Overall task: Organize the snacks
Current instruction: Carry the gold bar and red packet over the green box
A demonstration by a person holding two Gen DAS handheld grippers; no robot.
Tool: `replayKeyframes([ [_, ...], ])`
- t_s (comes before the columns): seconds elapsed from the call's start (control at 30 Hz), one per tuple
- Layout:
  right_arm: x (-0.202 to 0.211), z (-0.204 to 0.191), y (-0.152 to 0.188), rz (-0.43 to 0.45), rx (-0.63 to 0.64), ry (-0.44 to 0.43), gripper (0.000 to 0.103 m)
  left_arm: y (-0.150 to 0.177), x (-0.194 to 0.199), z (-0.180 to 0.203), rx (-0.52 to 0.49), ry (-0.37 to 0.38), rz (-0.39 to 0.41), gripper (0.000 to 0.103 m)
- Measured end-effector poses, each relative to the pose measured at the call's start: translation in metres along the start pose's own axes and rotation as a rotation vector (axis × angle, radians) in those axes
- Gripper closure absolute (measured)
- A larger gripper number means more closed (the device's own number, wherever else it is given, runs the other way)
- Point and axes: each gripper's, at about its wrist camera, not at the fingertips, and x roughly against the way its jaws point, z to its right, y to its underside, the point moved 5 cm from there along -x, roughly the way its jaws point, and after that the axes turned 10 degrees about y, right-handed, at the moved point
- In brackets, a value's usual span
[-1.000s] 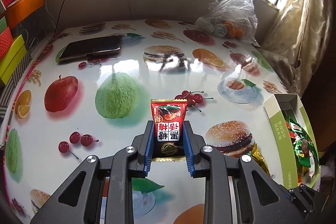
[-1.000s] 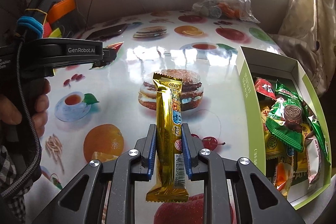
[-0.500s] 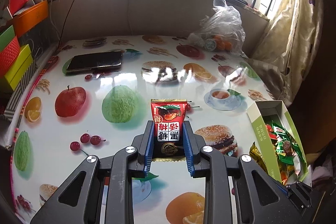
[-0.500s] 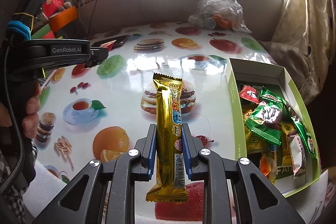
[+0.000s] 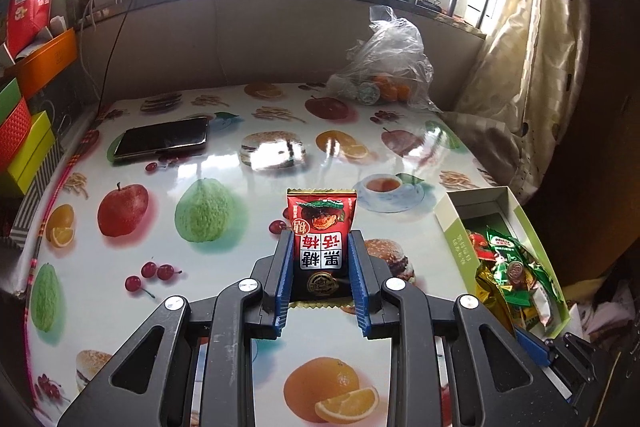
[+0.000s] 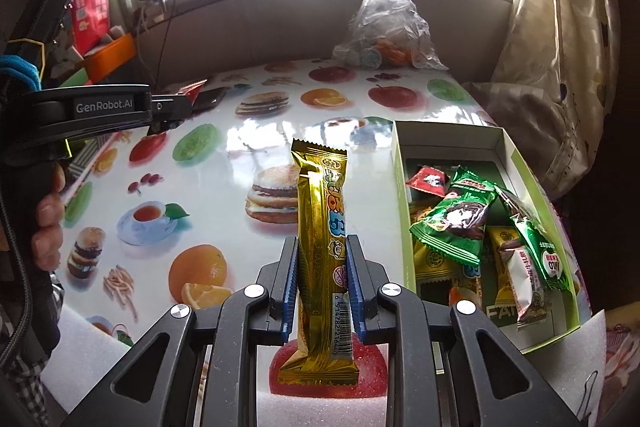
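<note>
Left wrist view. Left gripper (image 5: 321,271): black frame, blue ribbed pads, jaws closed on a red plum-candy packet (image 5: 321,233). The packet is a glossy pouch with a serrated gold top edge, Chinese characters in white blocks seen upside down, and a round gold seal near its lower end. It is held clear above the table (image 5: 224,171), whose glossy cloth is printed with apples, oranges, cherries, burgers and teacups. A dark smartphone (image 5: 162,138) lies flat at the far left of the table. A crumpled clear plastic bag (image 5: 386,63) holding orange fruit and round lids sits at the far edge. An open cardboard box (image 5: 454,227), green outside and white inside, stands at the right edge, with green and gold wrappers piled in it; one green wrapper reads "MILO".

Right wrist view. Right gripper (image 6: 322,277): same build, jaws closed on a gold foil snack bar (image 6: 324,255). The bar is long and narrow with crimped ends, blue and orange lettering too distorted to read, and a barcode near its lower end; it is held upright, just left of the box. The box holds green foil sachets, a red sachet, gold bars and a white packet. At the left, a person's hand (image 6: 48,227) grips the other gripper's handle, marked "GenRobot.AI".
</note>
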Motion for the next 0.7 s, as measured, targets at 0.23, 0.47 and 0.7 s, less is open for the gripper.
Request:
replayKeyframes([
  [0.23, 0.01, 0.02, -0.001, 0.016, -0.038, 0.02, 0.082, -0.001, 0.001, 0.03, -0.036, 0.046, -0.003, 0.076],
  [0.47, 0.02, 0.044, -0.001, 0.033, -0.073, 0.056, 0.082, 0.001, -0.005, 0.063, -0.083, 0.094, -0.015, 0.076],
  [0.7, 0.026, 0.066, 0.002, 0.037, -0.107, 0.092, 0.082, 0.001, -0.01, 0.089, -0.115, 0.139, -0.027, 0.076],
])
